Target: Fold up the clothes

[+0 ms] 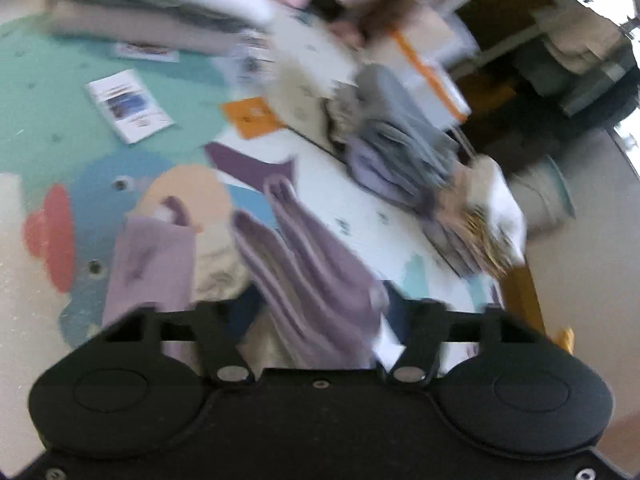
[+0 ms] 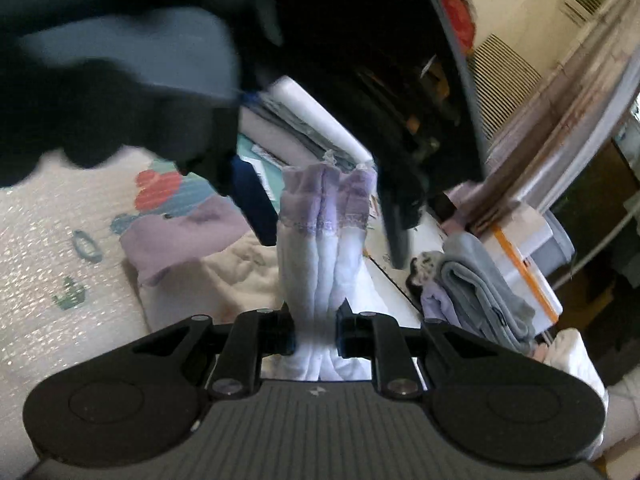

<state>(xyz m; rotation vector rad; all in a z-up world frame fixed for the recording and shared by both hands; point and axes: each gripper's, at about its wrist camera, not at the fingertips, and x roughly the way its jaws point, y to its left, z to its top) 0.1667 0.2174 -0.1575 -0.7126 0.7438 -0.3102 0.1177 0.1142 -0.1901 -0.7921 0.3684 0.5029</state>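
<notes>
The right claw [image 2: 315, 334] is pinched narrow on a bunched white garment with a lilac lace-trimmed hem [image 2: 326, 240], the cloth gathered into folds between the two black fingers [image 2: 280, 336] and rising away from the camera to its frilled edge. In the blurred left wrist view, the left claw [image 1: 316, 320] has a ribbed mauve fabric [image 1: 308, 264] running up between its fingers; the fingers stand fairly apart, and whether they grip the cloth cannot be told through the motion blur. Beneath both lies a colourful foam play mat with teal, blue and red cartoon shapes [image 1: 48, 128] on the floor, with a cream quilted cloth [image 2: 224, 276] and a flat mauve piece [image 2: 176, 240] spread on it. A white printed leaflet [image 1: 128, 106] and an orange card [image 1: 252, 116] lie on the mat, well apart from the claws. At the mat's edge a stack of folded grey and lavender clothes [image 1: 396, 152] sits beside a white storage box with an orange stripe [image 2: 524, 256]. A dark blurred shape [image 2: 120, 80] fills the upper left of the right wrist view.
</notes>
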